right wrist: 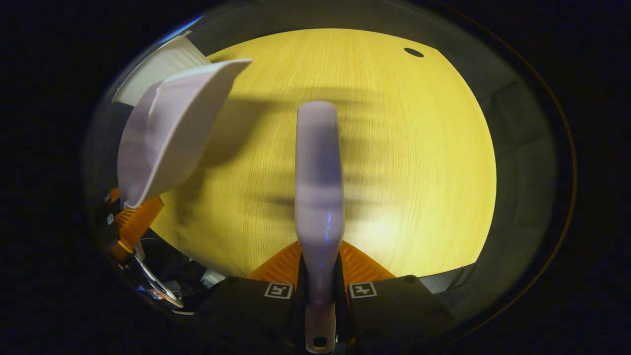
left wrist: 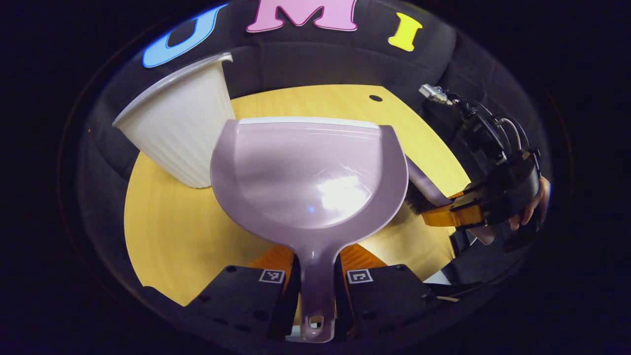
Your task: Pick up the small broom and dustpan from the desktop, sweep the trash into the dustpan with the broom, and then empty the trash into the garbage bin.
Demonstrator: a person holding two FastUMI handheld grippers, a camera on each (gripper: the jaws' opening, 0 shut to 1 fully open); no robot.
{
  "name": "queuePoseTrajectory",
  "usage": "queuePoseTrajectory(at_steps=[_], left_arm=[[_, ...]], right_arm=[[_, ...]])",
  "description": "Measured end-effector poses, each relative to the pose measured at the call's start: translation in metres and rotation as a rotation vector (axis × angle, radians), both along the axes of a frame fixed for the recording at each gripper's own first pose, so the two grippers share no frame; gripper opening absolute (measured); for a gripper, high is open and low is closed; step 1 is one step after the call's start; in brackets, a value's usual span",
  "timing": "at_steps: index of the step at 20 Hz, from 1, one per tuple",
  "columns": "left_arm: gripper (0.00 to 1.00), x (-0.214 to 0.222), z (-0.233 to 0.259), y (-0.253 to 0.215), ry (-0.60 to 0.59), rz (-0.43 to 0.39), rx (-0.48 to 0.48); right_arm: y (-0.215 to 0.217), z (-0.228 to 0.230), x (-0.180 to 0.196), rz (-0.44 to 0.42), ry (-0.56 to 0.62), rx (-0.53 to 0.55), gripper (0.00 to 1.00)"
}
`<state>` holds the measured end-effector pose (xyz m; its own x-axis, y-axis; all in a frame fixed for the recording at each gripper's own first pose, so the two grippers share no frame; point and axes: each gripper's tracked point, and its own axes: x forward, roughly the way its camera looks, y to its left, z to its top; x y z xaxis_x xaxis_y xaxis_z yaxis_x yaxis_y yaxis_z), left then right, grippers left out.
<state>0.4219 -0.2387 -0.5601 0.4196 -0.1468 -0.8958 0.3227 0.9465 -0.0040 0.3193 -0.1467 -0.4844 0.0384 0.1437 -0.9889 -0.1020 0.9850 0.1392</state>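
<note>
Two tools are held clear of the desktop [right wrist: 394,148], one in each gripper. At six o'clock in the left gripper view, the left gripper [left wrist: 315,288] is seen with its fingers pinched on the stem of the dustpan [left wrist: 305,172], whose scoop is spread forward and looks bare of trash. At six o'clock in the right gripper view, the right gripper [right wrist: 319,291] is seen pinching the handle of the small broom [right wrist: 319,187], which is pointed toward twelve o'clock above the wood. In that same view the scoop is lifted and tilted at nine to ten o'clock. Farther off in the left gripper view, the ribbed garbage bin [left wrist: 182,128] is stood on the table at ten o'clock, just beside the pan's rim; whether they touch cannot be told. No trash is made out on the wood. The emptying step is judged to be in hand or just done; next, the pan's lip would need tipping over the bin's mouth, or both tools setting down.
</note>
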Motion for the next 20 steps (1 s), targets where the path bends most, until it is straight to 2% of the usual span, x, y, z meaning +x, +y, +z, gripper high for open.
queuePoseTrajectory(at_steps=[1, 4, 6, 11, 16, 20], left_arm=[[0.3, -0.003, -0.009, 0.001, 0.026, 0.021, 0.019], [0.29, -0.004, -0.019, -0.006, 0.115, 0.107, -0.032], [0.3, -0.004, -0.016, -0.005, 0.136, 0.141, -0.032], [0.29, -0.014, -0.021, -0.003, 0.211, 0.221, -0.021], [0.3, -0.013, -0.018, -0.006, 0.224, 0.226, -0.014], [0.31, -0.015, -0.018, -0.005, 0.238, 0.214, 0.0]], right_arm=[[0.004, 0.0, 0.003, -0.006, -0.008, -0.002, 0.27], [0.018, -0.016, 0.015, -0.045, 0.017, 0.007, 0.27], [0.022, -0.023, 0.025, -0.072, 0.032, 0.015, 0.27], [0.018, -0.023, 0.029, -0.042, 0.048, -0.033, 0.27], [0.017, -0.028, 0.024, 0.009, 0.076, -0.073, 0.27], [0.011, -0.031, 0.03, -0.028, 0.076, -0.11, 0.29]])
